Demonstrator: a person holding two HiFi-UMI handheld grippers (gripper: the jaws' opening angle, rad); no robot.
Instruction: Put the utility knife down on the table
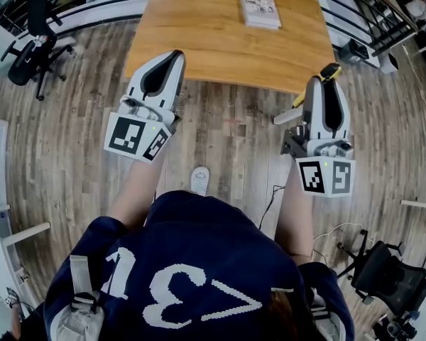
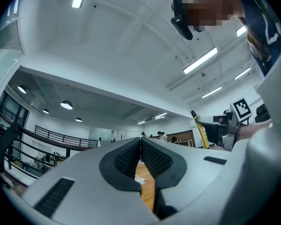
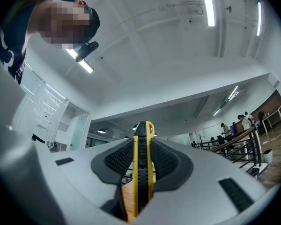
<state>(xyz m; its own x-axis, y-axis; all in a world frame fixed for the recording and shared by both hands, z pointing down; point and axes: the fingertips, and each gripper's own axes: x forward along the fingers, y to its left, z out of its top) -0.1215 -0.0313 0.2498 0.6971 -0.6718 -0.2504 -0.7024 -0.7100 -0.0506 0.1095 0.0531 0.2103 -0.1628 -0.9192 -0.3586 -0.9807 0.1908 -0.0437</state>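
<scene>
Left hand-held gripper [image 1: 172, 57]: jaws pressed together with nothing between them. It hangs over the floor, just short of the table's near left corner.

Table [image 1: 199, 45]: wooden, straight ahead of both grippers. Its near part is bare.

Booklet [image 1: 259, 7]: lies flat near the far edge of the table, well apart from both grippers.

Utility knife [image 3: 143, 172]: yellow and black, pinched between the ribbed pads of the right hand-held gripper [image 1: 326, 82]. It is in the air, not on the table.

Knife axis: runs along the jaws. One end pokes out past the fingertips, and in the head view that end sits about at the table's near right edge.

Deciding relation: the tabletop lies forward of the right gripper and a little to its left. The right gripper view looks up at the ceiling, so the knife looks tilted upward. It probably needs carrying forward and levelling before the jaws part.

Nearer hand: the right, which already holds the knife.

Count: one knife, two grippers, one table, one booklet.
</scene>
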